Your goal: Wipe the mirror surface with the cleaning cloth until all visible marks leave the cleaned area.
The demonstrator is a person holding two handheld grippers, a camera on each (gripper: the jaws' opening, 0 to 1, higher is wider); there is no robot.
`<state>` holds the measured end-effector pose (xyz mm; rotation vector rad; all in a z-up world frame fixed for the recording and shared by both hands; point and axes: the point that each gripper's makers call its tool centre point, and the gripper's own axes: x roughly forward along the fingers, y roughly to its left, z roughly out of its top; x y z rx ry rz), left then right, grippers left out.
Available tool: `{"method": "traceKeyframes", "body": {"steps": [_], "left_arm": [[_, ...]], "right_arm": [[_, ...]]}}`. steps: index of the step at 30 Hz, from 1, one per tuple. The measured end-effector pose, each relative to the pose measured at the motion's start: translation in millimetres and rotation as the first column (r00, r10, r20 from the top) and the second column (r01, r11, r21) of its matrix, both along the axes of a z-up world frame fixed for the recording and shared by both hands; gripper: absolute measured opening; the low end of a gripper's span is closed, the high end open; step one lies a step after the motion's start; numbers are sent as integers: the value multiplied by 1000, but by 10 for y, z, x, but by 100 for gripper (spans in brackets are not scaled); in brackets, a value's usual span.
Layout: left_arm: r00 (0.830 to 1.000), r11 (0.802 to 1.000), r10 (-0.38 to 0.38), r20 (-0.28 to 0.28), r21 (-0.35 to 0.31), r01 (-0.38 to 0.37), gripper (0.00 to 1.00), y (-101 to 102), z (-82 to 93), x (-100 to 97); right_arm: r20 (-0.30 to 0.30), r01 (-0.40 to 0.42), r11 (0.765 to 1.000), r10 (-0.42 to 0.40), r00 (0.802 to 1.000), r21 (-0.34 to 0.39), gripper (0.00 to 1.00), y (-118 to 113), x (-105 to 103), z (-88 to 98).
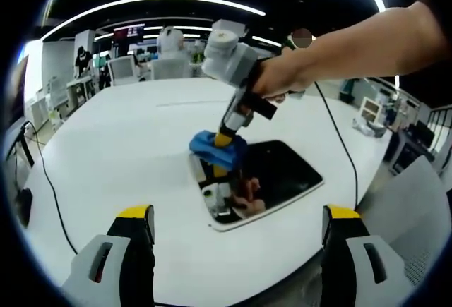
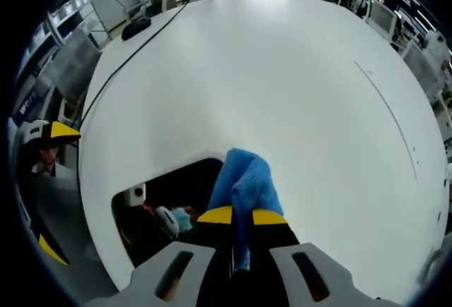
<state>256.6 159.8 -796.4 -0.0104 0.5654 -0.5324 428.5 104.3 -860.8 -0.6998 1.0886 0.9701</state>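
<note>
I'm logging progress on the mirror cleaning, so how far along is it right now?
Done: the right gripper is shut on the blue cloth and has it down on the mirror near one end. In hand: wiping at that end. Left: the rest of the glass; whether marks remain is too hard to tell through the reflections. The left gripper hangs open above the white table, holding nothing.

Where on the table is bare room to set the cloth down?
Bare white table lies past the mirror on its far side and toward the black cable. It is crowded at the mirror's corner, where the right hand-held gripper presses the blue cloth. The left hand-held gripper is open over the near edge.
</note>
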Motion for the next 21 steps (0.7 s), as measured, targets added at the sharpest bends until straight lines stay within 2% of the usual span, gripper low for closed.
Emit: {"method": "traceKeyframes", "body": {"steps": [9, 15, 21], "left_arm": [[1000, 1000, 0, 1, 5, 0, 99, 1, 3, 2], [1000, 1000, -1, 1, 5, 1, 99, 1, 2, 3], [1000, 1000, 0, 2, 6, 0, 99, 3, 2, 3]], "right_arm": [[8, -2, 1000, 3, 1000, -12, 1, -89, 30, -23], [14, 5, 1000, -5, 1000, -12, 2, -124, -32, 19], [47, 6, 1000, -5, 999, -28, 2, -105, -62, 32]]}}
